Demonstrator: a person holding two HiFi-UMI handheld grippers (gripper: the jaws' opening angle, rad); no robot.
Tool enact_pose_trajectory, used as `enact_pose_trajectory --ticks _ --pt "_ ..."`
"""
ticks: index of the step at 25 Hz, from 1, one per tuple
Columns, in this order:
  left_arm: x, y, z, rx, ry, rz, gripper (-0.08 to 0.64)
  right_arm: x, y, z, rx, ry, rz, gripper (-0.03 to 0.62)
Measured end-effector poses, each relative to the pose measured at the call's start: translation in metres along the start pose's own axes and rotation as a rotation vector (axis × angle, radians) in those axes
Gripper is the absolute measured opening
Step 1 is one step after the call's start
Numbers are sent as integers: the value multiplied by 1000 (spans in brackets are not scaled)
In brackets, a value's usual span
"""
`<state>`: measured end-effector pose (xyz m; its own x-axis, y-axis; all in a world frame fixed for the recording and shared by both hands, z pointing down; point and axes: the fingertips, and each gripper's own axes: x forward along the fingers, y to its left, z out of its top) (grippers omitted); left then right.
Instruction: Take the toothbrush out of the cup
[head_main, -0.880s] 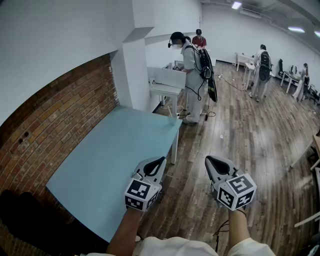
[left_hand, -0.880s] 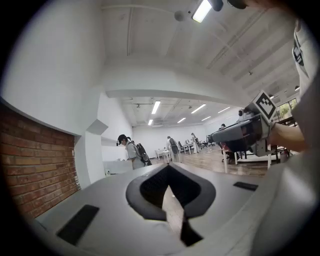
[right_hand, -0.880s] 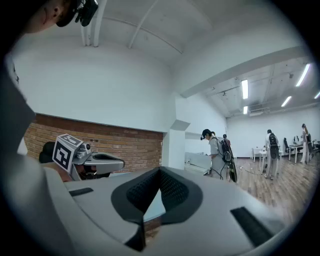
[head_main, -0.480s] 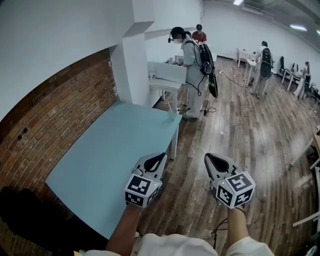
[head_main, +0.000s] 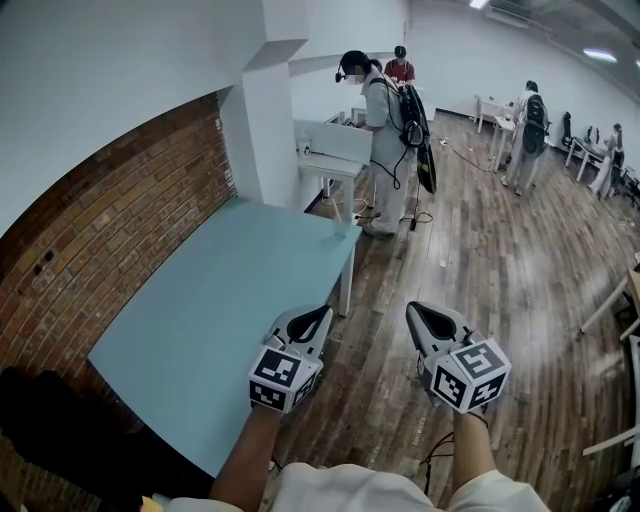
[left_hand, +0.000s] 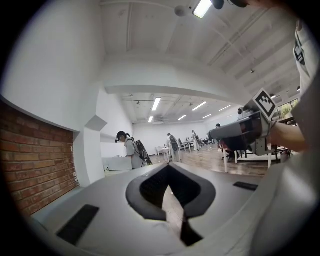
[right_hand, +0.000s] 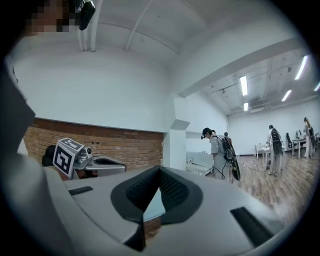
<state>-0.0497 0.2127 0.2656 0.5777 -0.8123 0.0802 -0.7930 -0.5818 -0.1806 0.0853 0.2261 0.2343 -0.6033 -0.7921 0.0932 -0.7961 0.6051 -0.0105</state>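
Observation:
No cup and no toothbrush appear in any view. My left gripper (head_main: 318, 318) is held level over the near right corner of the bare light-blue table (head_main: 200, 320). Its jaws are closed tip to tip with nothing between them (left_hand: 169, 167). My right gripper (head_main: 418, 312) is level beside it, over the wooden floor. Its jaws also meet at the tip and hold nothing (right_hand: 160, 170). Each gripper shows in the other's view: the right gripper (left_hand: 235, 132) and the left gripper (right_hand: 107, 162).
A brick wall (head_main: 110, 210) runs along the table's left side. A white pillar (head_main: 265, 140) and a white desk (head_main: 330, 150) stand beyond the table. A person with a backpack (head_main: 385, 130) stands at that desk. Others (head_main: 525, 130) stand further back on the wooden floor (head_main: 500, 260).
The head view has drifted slightly, so the table sits a little higher in the picture. Both grippers keep the same pose, side by side.

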Motion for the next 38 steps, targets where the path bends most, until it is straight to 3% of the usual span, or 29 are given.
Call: enact_pose_trajectory --ticks 16,22,38 --pt "27 -22 -14 -7 38 27 14 -4 -30 -12 9 -14 90 -3" --pt "66 8 -24 14 40 29 14 31 -64 -14 76 -46 66 -3" --pt "202 115 -40 33 55 -10 14 172 -153 -9 85 2 30 -3"
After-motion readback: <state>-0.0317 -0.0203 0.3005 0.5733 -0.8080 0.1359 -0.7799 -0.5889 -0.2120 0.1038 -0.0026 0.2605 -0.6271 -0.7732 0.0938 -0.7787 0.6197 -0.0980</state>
